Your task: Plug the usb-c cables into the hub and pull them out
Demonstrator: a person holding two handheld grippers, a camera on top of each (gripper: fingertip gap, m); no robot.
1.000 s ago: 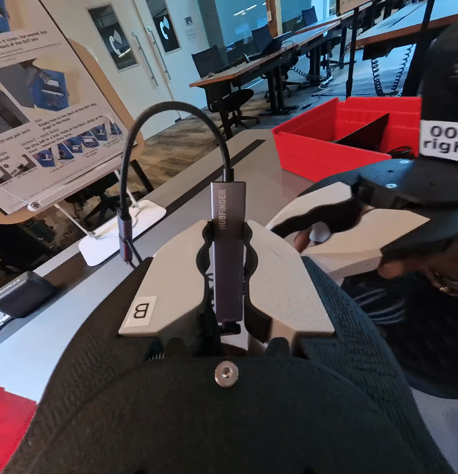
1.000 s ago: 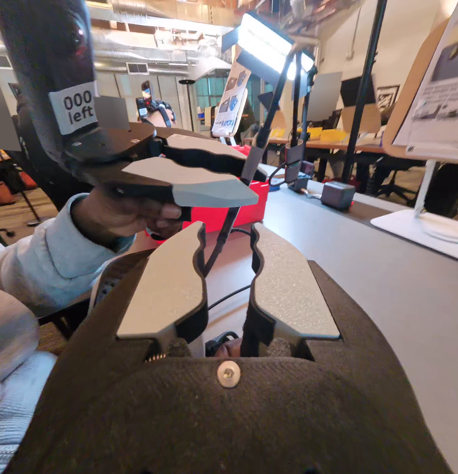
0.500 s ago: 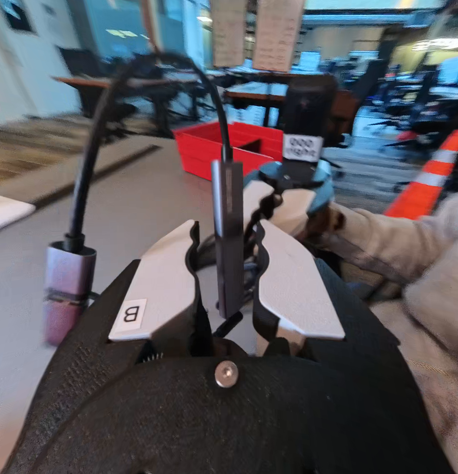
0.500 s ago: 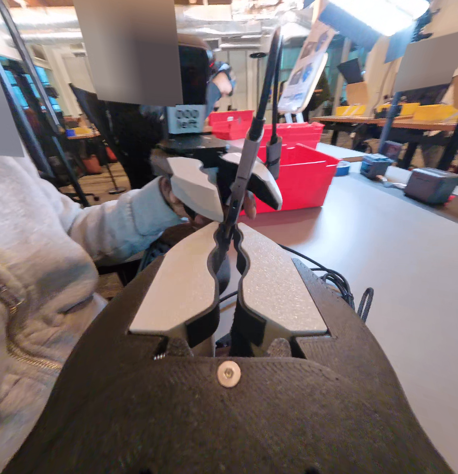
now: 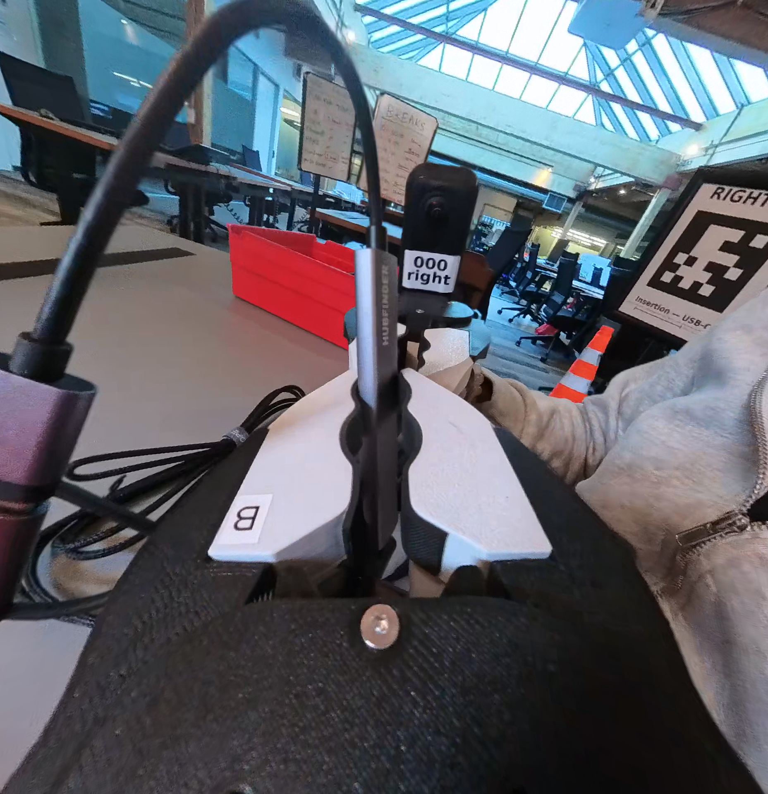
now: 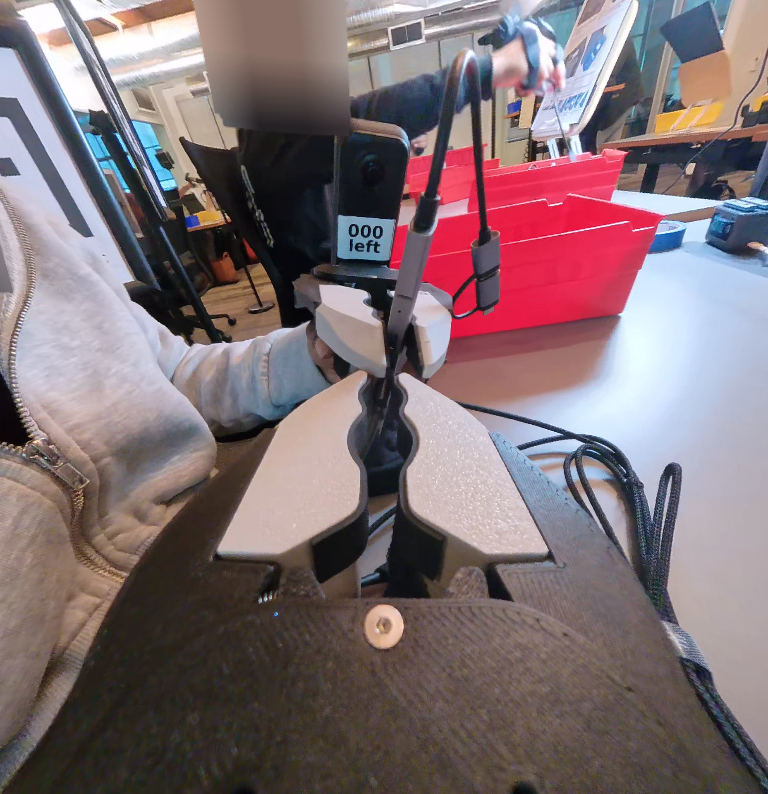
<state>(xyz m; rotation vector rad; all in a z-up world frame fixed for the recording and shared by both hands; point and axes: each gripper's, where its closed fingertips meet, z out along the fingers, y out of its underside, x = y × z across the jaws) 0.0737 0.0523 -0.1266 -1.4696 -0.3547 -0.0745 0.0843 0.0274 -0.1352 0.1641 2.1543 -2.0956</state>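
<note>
My left gripper is shut on the slim grey hub, which stands upright between its fingers. The hub's own thick black lead arcs up and left to a purple-grey plug. My right gripper is shut on the black plug of a usb-c cable, right at the near end of the hub. Whether the plug is seated is hidden. The two grippers face each other tip to tip; the left gripper shows in the right wrist view, and the right gripper shows behind the hub.
A coil of black braided cable lies on the grey table; it also shows in the right wrist view. A red bin stands behind. A person's grey sleeve is beside the grippers. A marker board and an orange cone stand off the table. My two grippers' fingertips are within a few centimetres of each other.
My right gripper has gone from open to shut on the cable plug. Both grippers have swung round to face each other, and the hub has stayed in the left gripper.
</note>
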